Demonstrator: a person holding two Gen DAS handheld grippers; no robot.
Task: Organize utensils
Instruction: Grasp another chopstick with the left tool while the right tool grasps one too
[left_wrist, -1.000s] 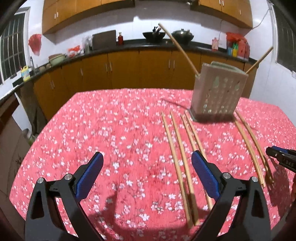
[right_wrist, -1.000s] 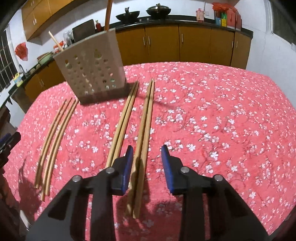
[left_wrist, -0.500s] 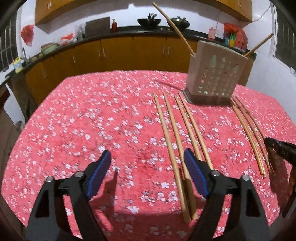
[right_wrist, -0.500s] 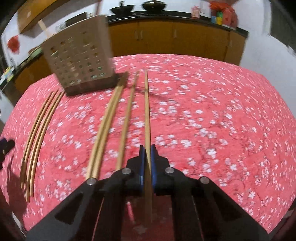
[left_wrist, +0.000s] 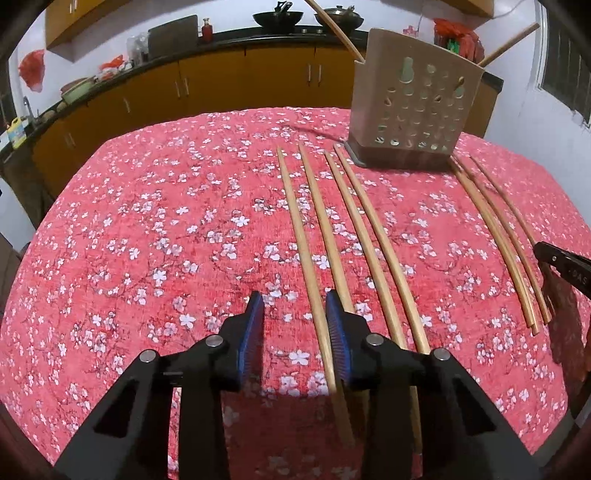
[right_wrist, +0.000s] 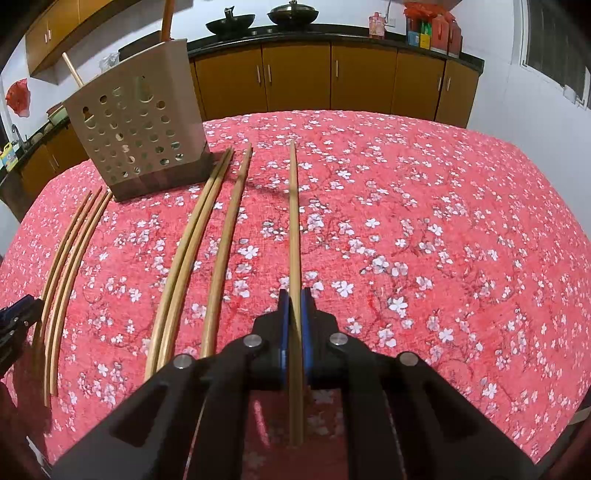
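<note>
While the left gripper (left_wrist: 295, 299) closes: the leftmost chopstick (left_wrist: 295, 221) lies on the tablecloth (left_wrist: 147, 221) between its jaws, hard by the right pad and not yet pinched.
Left risk: that off-centre pad may roll the stick against the neighbouring chopstick (left_wrist: 321, 221) or trap both.
Utensil holder (left_wrist: 413, 107): upright at the far ends of the sticks.
Right gripper (right_wrist: 294, 295): clenched on the held chopstick (right_wrist: 293, 221) near its near end.
Right risk: gripped so far back, the long stick may pivot and miss the holder's mouth.
</note>
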